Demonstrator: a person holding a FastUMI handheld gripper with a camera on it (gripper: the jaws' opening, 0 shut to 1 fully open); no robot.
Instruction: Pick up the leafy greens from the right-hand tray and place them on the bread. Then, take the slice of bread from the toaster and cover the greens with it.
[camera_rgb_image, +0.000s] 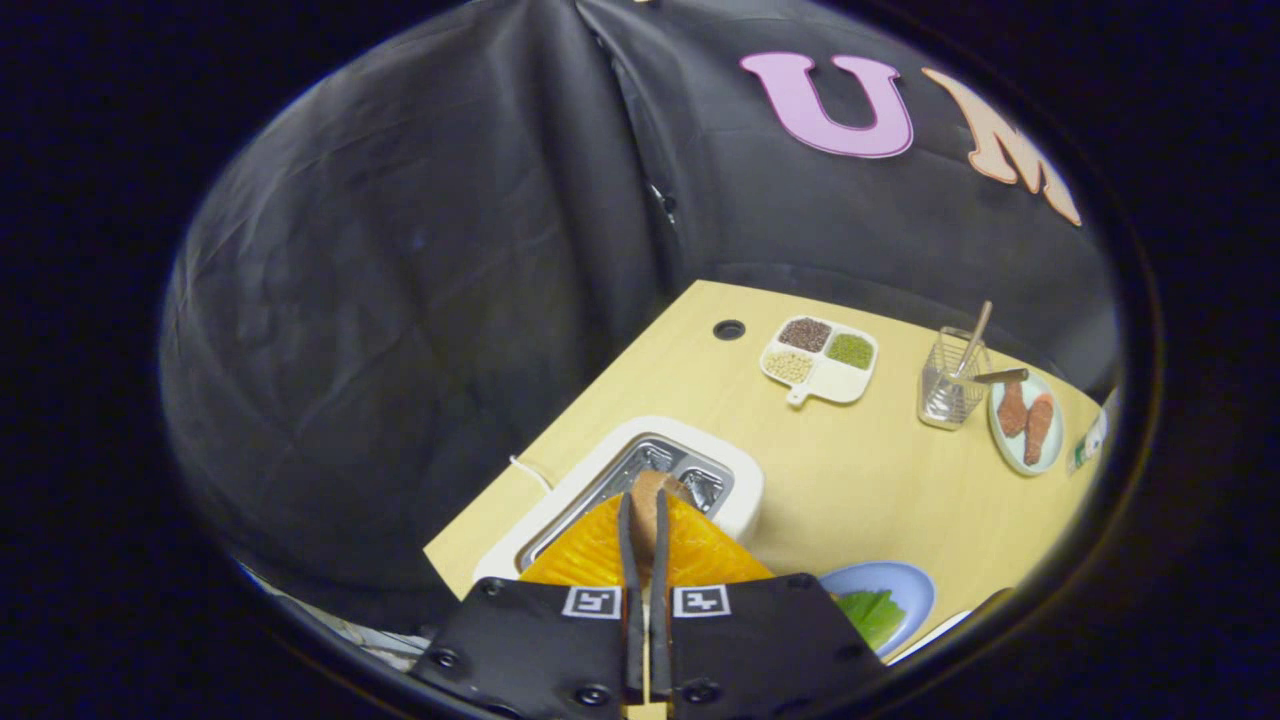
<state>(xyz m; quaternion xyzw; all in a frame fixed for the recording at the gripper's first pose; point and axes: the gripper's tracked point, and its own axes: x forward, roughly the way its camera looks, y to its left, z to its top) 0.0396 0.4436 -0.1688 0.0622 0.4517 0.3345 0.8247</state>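
The toaster (640, 490) is sitting just ahead of the fingers and slightly to their left, a white box with two metal-lined slots open on top, standing near the table's (860, 470) near-left corner. A thin white cord (530, 472) is trailing off its left side.

The gripper (645, 535) is hanging over the toaster with its fingers drawn in narrow, almost touching, and both are pressing on the thin edge of the slice of bread (648, 500), whose brown rounded top is poking out between the fingertips just over the slots.

Beyond the toaster, a small round hole (729, 329) is showing in the tabletop, and just right of it a white divided dish (820, 360) is lying with dark, green and pale grains in its compartments.

To the right of the fingers, close by, a blue plate (905, 590) is holding the leafy greens (872, 615), partly hidden behind the gripper's body.

Farther right and beyond, a clear glass (950, 385) with a stick standing in it is sitting beside a pale plate (1025, 425) bearing two reddish-brown pieces.
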